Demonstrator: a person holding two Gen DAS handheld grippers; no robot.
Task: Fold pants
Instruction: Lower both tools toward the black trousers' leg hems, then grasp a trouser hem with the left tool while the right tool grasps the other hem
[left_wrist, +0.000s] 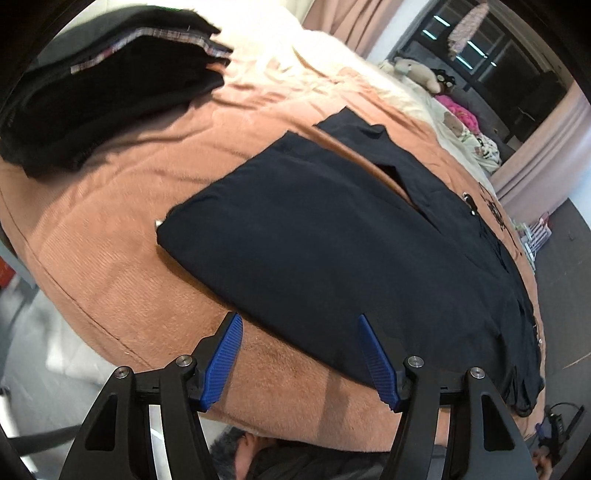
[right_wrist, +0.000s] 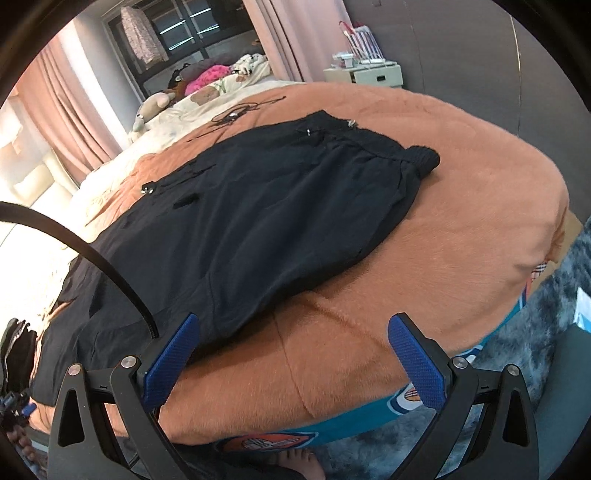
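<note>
Black pants (left_wrist: 332, 236) lie flat on the orange blanket (left_wrist: 110, 229), one leg folded back over the other, the lower leg end showing behind. In the right wrist view the pants (right_wrist: 258, 221) stretch to the elastic waistband (right_wrist: 424, 158) at the far right. My left gripper (left_wrist: 299, 321) is open and empty, hovering at the near edge of the folded leg. My right gripper (right_wrist: 295, 325) is open and empty, just in front of the pants' near edge, its left finger (right_wrist: 173, 354) over the fabric.
A stack of folded dark clothes (left_wrist: 110, 85) sits at the bed's far left. Stuffed toys (left_wrist: 417, 72) and pillows lie at the head. A black cable (right_wrist: 92, 254) arcs across the right wrist view. A white nightstand (right_wrist: 365, 74) and grey rug (right_wrist: 554, 306) flank the bed.
</note>
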